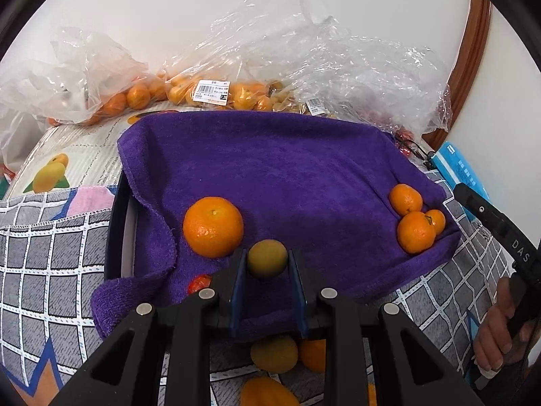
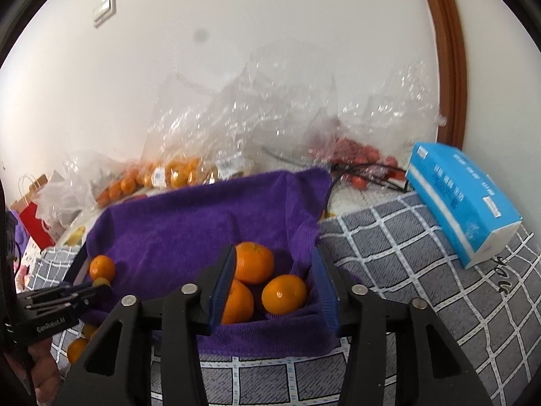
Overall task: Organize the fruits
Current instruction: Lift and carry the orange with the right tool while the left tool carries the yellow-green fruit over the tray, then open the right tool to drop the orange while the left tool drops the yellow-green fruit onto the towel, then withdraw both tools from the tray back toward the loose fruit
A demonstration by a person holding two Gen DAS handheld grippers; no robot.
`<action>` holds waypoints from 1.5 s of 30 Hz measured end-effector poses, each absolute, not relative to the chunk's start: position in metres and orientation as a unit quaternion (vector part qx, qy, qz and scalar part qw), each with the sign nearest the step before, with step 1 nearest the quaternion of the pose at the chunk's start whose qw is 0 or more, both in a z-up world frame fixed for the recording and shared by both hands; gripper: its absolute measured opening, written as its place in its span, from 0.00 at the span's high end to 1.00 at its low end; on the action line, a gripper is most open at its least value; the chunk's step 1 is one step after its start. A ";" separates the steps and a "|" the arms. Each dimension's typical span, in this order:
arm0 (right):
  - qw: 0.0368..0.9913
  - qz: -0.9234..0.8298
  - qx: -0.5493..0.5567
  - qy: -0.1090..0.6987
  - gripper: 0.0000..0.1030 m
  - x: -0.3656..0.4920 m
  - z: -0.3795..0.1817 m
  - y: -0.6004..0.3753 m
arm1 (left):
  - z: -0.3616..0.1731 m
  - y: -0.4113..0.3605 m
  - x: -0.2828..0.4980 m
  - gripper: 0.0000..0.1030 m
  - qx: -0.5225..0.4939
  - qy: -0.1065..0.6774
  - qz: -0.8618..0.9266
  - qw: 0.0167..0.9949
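In the left wrist view my left gripper (image 1: 267, 256) is shut on a small greenish-yellow fruit (image 1: 267, 258), low over the purple towel (image 1: 287, 169) that lines a dark tray. A large orange (image 1: 213, 226) lies just to its left. Three small oranges (image 1: 416, 231) sit in the towel's right corner. In the right wrist view my right gripper (image 2: 273, 253) stands open around those three oranges (image 2: 284, 294), which rest on the towel (image 2: 175, 230); its pads do not squeeze any. The left gripper (image 2: 101, 287) with its fruit shows at the left there.
Clear plastic bags of oranges (image 1: 209, 93) and red fruit (image 2: 358, 155) line the wall behind the tray. A blue tissue box (image 2: 463, 199) lies at the right on the checked cloth (image 2: 405, 270). Loose fruit (image 1: 274, 353) lies on the cloth in front of the tray.
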State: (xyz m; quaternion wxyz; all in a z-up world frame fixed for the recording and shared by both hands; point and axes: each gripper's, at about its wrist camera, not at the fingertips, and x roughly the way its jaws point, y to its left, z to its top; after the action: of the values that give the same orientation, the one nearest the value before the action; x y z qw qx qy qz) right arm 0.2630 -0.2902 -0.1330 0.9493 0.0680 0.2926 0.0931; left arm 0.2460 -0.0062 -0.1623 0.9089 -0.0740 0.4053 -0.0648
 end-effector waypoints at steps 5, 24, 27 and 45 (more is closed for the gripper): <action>0.954 0.089 0.063 0.279 0.45 0.261 -0.134 -0.288 | -0.152 -0.004 0.239 0.71 -0.085 0.375 -0.076 0.920; 0.951 0.032 -0.036 0.304 0.37 0.217 -0.112 -0.248 | -0.113 0.020 0.222 0.68 -0.115 0.314 -0.076 0.939; 0.942 0.058 -0.015 0.330 0.37 0.204 -0.115 -0.241 | -0.095 0.023 0.215 0.68 -0.122 0.316 -0.088 0.937; 0.904 0.148 0.024 0.400 0.37 0.169 -0.150 -0.170 | -0.154 0.085 0.153 0.58 -0.097 0.380 -0.043 0.919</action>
State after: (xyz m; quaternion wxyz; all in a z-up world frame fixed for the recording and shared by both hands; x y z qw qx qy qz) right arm 0.1688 -0.1701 -0.1501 0.9044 0.0244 0.3997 0.1475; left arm 0.1530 0.0847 -0.1542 0.9190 -0.0968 0.3796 -0.0434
